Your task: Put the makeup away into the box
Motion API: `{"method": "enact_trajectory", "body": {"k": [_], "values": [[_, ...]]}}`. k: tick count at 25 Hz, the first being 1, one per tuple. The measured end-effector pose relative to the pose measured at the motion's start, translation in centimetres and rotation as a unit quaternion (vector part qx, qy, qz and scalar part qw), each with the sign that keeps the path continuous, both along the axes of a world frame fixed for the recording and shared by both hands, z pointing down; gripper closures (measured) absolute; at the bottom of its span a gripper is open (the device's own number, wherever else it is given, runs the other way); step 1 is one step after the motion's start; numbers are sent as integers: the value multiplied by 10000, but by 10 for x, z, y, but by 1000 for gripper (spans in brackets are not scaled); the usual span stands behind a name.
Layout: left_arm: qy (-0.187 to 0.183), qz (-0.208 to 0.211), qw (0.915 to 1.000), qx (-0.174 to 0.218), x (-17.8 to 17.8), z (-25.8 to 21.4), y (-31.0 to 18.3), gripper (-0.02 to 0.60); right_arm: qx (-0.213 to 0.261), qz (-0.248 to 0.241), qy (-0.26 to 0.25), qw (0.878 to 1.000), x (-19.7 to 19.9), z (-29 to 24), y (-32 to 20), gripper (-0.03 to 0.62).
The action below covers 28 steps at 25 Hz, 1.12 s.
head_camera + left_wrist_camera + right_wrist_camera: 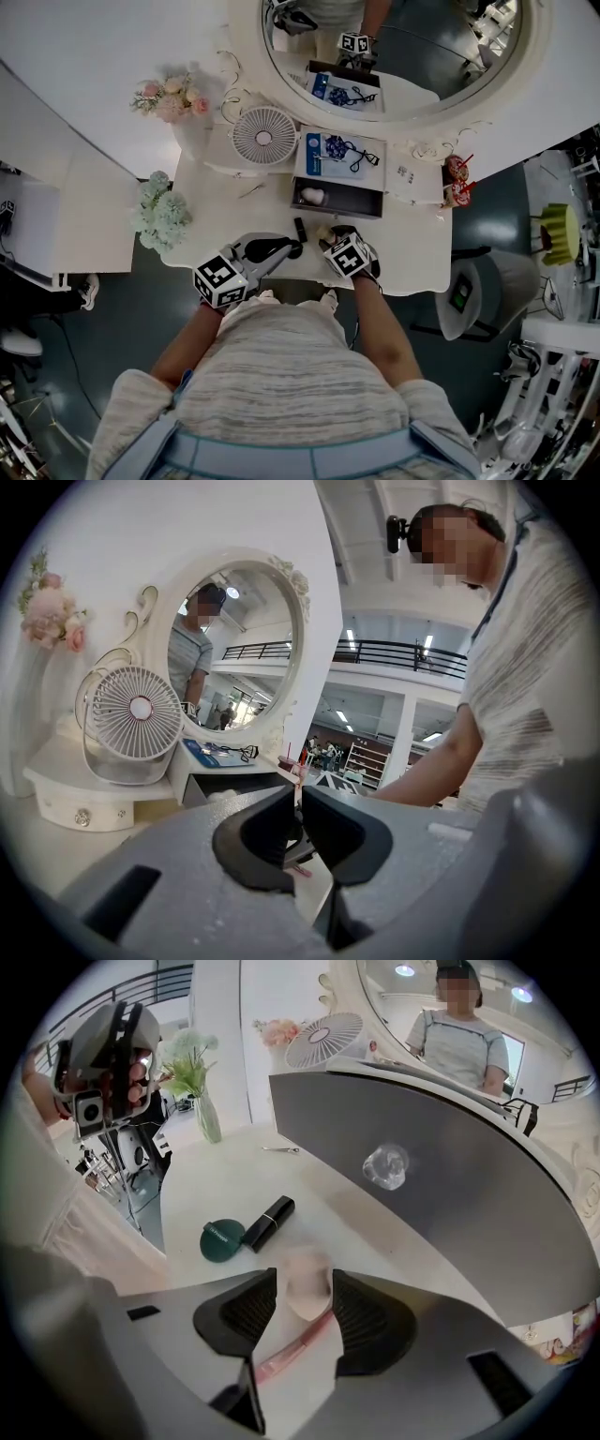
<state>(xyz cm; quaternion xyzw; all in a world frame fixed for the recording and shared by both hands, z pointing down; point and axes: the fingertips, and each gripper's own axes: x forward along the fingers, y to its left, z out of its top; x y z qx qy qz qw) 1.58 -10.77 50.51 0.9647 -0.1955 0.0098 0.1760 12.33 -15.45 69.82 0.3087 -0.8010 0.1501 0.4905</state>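
Table (412, 253) carries loose makeup at its near edge. The box (370, 202) is open just beyond it, with one pale sponge (312, 196) already inside. Step looks like pickup: right tool (304, 1277) tips steeply down, jaws wide, pale pink puff (307, 1299) between them, not pinched. Next: settle lower, close on it, clear the box's front wall. Left tool (296, 808) is level, jaws narrow, empty. Green compact (222, 1240), black lipstick (269, 1222) and pink tube (286, 1354) wait nearby.

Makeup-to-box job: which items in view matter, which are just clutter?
Job: box, lipstick, compact, sponge, pink tube.
Clutter: fan, flowers, mirror.
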Motion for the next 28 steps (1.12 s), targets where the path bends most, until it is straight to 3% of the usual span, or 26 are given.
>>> {"method": "enact_trajectory", "body": {"k": [13, 28], "values": [[3, -14, 10000, -7, -3, 0, -1, 565, 102, -114, 263, 9995, 1, 3, -3, 468], [11, 69, 10000, 36, 0, -3, 7, 565, 352, -30, 104, 9993, 1, -21, 5, 473]]}}
